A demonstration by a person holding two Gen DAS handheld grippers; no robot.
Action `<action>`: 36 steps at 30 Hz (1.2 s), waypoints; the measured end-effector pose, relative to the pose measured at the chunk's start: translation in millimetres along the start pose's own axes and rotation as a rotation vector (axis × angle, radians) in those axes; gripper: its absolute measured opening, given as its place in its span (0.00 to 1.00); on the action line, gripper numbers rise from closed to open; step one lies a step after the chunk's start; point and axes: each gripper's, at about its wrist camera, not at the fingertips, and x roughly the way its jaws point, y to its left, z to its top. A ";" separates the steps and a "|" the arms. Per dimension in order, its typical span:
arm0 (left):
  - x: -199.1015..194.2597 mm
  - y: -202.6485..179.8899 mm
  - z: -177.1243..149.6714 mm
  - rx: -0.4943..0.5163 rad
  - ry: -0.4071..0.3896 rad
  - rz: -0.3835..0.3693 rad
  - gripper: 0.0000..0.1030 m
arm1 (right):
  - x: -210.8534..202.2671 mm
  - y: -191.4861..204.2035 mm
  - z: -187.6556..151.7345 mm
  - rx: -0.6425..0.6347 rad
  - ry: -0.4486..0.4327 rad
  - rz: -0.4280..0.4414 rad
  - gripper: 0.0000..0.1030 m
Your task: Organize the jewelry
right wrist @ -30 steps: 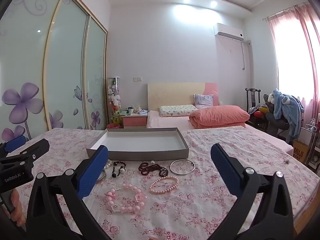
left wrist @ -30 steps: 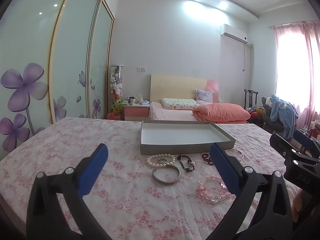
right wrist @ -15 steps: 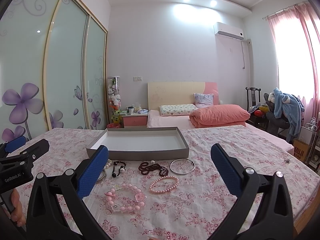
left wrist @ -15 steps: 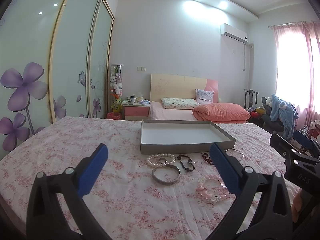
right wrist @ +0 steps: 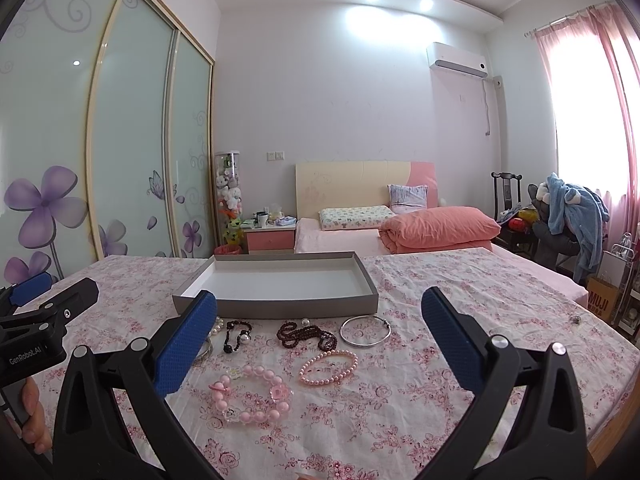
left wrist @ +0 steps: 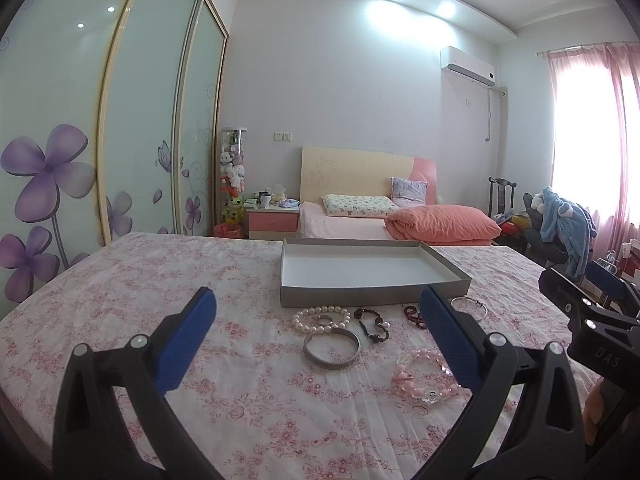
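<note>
Left wrist view: the left tool (left wrist: 316, 320) has its jaws spread wide, gripping nothing. At centre, the grey tray (left wrist: 372, 296) sits on the floral table (left wrist: 120, 280), with the jewelry (left wrist: 332, 334) just below it. At right edge, the right tool (left wrist: 588, 320) reads "DAS".

Right wrist view: the right tool (right wrist: 320, 320) is spread apart, gripping nothing. The jewelry (right wrist: 296, 344) lies below the tray (right wrist: 280, 304). At left edge, the left tool (right wrist: 44, 320) reads "GenRobot.AI". At right edge, a paper bag (right wrist: 604, 302) reads "MUJI".
</note>
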 end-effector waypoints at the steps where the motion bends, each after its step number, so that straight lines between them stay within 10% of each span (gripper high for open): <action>1: -0.3 0.0 -0.1 0.001 0.000 0.000 0.96 | 0.2 0.0 0.0 0.000 0.000 -0.001 0.98; 36: 0.4 0.1 0.1 -0.001 0.003 0.000 0.96 | 0.0 1.8 -0.9 0.003 0.004 -0.003 0.98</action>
